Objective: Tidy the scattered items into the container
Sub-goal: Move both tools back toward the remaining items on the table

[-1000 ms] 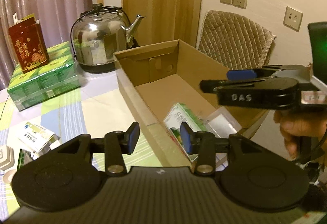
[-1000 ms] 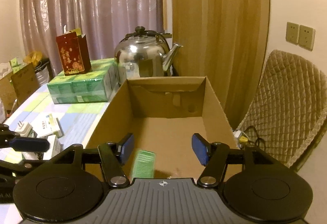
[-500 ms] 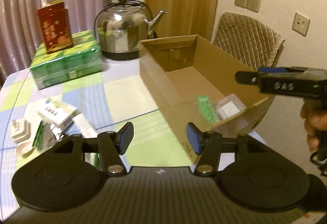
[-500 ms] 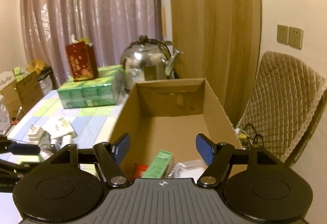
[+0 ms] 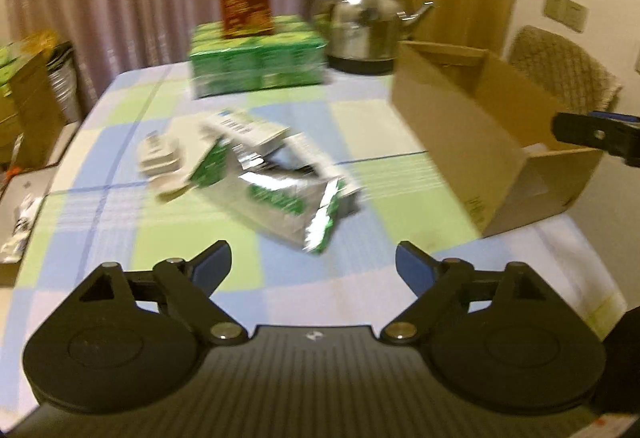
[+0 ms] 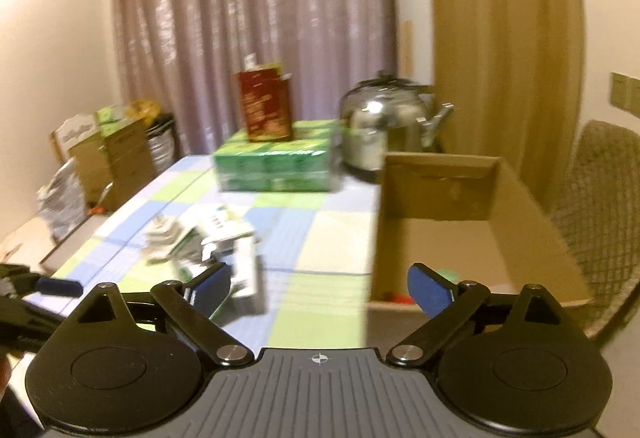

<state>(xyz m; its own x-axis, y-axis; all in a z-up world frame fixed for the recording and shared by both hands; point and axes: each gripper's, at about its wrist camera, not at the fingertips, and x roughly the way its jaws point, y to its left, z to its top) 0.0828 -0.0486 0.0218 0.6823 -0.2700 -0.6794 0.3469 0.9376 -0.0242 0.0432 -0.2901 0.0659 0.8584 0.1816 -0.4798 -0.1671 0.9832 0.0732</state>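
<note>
Tools both gape empty: left tool [image 5: 314,264] has swung from the box [image 5: 460,126] to the frame-centre foil packet [image 5: 288,198], next pickup.

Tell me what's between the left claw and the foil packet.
Nothing: only bare checkered tablecloth separates the open left claw from the foil packet, as the left wrist view shows.
</note>
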